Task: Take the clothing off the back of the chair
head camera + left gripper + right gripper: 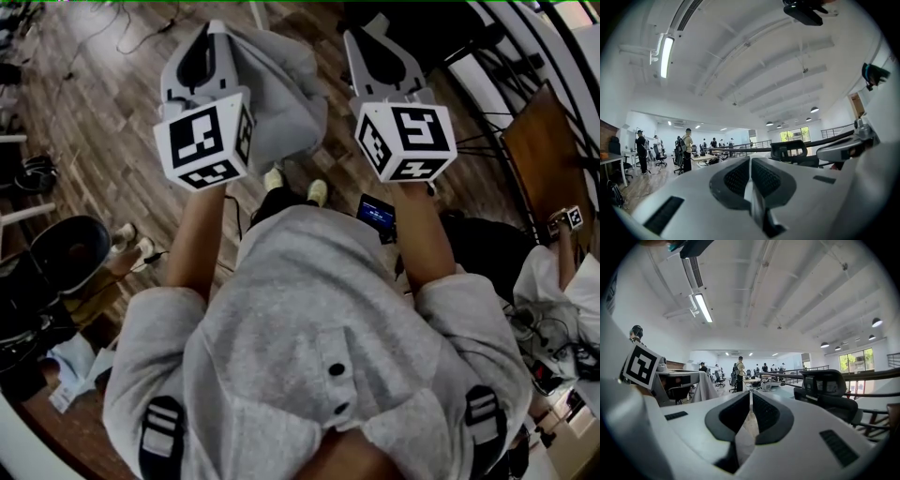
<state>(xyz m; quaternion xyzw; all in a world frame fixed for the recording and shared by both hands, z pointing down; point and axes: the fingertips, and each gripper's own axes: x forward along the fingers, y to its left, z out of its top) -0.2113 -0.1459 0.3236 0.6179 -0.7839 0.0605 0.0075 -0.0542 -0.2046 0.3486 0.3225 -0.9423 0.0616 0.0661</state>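
In the head view a grey garment [281,89] hangs between my two raised grippers, bunched mostly beside the left one. The left gripper [212,33] is shut, and in the left gripper view a thin pale strip of the garment [749,193] sits pinched between the pads of the left gripper [750,161]. The right gripper [364,36] is shut too; in its own view a fold of the garment [746,434] lies between the jaws of the right gripper [751,397]. A black office chair [790,152] stands ahead, the same black office chair [827,385] showing at right.
Wooden floor [103,112] lies below. A wooden table [548,141] and a seated person's hand with a marker cube [567,220] are at the right. A dark round seat [70,248] stands at left. People [686,147] stand at desks far off, behind a railing [740,149].
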